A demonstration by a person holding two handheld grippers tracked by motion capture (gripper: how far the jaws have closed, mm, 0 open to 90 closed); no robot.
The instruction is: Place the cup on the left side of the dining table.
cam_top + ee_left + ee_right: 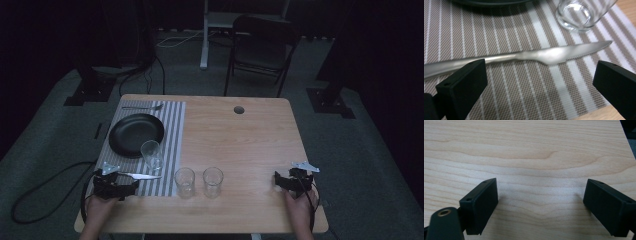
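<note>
Steel knife lies on the near mat edge, left gripper jaws wide for pickup; right gripper jaws wide, idle.

The high view is dim and grainy: the light wooden table catches most of the light while the room beyond sinks into near-black. The left gripper view is brighter, with soft glare along the silver metal knife and white highlights on the clear drinking glass, whose edges are slightly soft. In the right gripper view, faint shadows spread on the wood beside the black jaws, which are mildly blurred.
</note>
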